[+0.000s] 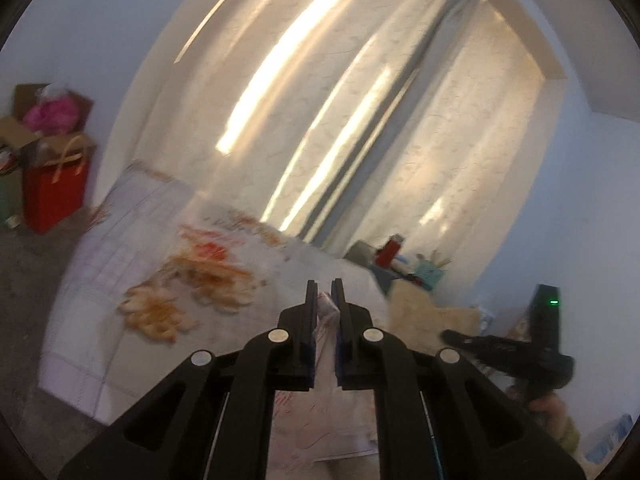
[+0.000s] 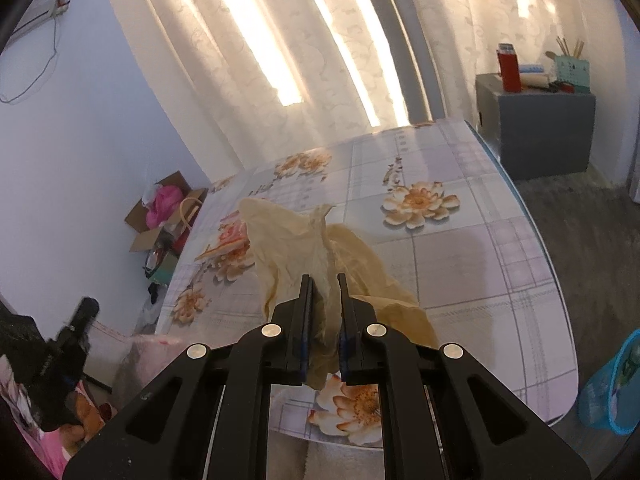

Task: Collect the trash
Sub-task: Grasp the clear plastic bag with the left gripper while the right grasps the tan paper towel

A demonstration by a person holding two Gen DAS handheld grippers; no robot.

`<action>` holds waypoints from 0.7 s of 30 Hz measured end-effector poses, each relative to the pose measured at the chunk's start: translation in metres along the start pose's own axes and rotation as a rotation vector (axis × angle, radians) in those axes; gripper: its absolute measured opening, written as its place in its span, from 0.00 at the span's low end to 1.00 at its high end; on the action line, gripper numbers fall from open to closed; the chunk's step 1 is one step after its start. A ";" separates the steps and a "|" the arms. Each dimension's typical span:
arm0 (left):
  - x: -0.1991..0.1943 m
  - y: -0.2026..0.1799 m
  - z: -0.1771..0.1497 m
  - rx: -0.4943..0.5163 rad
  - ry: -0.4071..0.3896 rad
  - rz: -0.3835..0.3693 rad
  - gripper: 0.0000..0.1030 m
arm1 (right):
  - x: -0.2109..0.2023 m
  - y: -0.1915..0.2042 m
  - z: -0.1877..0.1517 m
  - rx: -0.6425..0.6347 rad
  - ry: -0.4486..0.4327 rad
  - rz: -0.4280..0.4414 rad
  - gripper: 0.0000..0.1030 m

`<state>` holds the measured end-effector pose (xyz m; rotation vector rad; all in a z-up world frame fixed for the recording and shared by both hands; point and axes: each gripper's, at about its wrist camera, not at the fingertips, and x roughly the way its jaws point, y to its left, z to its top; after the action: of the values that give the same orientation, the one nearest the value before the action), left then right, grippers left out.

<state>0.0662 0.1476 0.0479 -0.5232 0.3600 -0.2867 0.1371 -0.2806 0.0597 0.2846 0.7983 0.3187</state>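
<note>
- My right claw was clamped on a crumpled beige bag, lifted a bit over the flowery surface.
- Left claw was pinched on a thin whitish-pink plastic bit.
- Blue bin sat by the surface's right edge.

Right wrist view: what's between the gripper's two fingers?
A bunched neck of the yellowish plastic bag, pinched by the right gripper; the rest of the bag spreads over the floral table beyond.

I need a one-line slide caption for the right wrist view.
Right gripper shut on a yellowish plastic bag above a floral tablecloth.
</note>
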 end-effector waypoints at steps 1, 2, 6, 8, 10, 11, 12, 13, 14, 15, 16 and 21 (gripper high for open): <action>0.002 0.005 -0.004 0.002 0.008 0.024 0.06 | -0.001 -0.002 -0.001 0.004 -0.001 -0.003 0.09; 0.004 0.009 -0.008 0.007 0.018 0.052 0.06 | -0.002 -0.003 -0.003 0.010 0.000 -0.003 0.09; 0.019 0.034 -0.035 -0.036 0.120 0.119 0.06 | -0.003 -0.008 -0.008 0.031 0.006 -0.005 0.09; 0.024 0.041 -0.047 -0.055 0.168 0.133 0.08 | -0.003 -0.011 -0.009 0.037 0.008 -0.006 0.09; 0.024 0.042 -0.053 -0.053 0.193 0.133 0.20 | -0.003 -0.013 -0.011 0.041 0.011 -0.012 0.09; 0.023 0.041 -0.054 -0.048 0.198 0.129 0.36 | -0.003 -0.015 -0.011 0.043 0.012 -0.013 0.09; 0.022 0.039 -0.053 -0.033 0.197 0.125 0.44 | -0.002 -0.016 -0.012 0.047 0.014 -0.014 0.09; 0.020 0.035 -0.052 -0.007 0.188 0.120 0.55 | -0.001 -0.017 -0.012 0.049 0.017 -0.014 0.09; 0.019 0.030 -0.051 0.027 0.188 0.111 0.62 | -0.002 -0.017 -0.012 0.051 0.019 -0.013 0.09; 0.018 0.026 -0.053 0.059 0.197 0.103 0.65 | -0.001 -0.018 -0.012 0.054 0.021 -0.011 0.09; 0.021 0.022 -0.053 0.092 0.213 0.098 0.69 | 0.001 -0.018 -0.012 0.057 0.024 -0.009 0.09; 0.039 0.006 -0.070 0.226 0.347 0.069 0.75 | 0.007 -0.021 -0.016 0.070 0.038 -0.001 0.09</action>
<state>0.0741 0.1080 -0.0219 -0.2368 0.6722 -0.3473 0.1335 -0.2954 0.0372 0.3441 0.8480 0.2964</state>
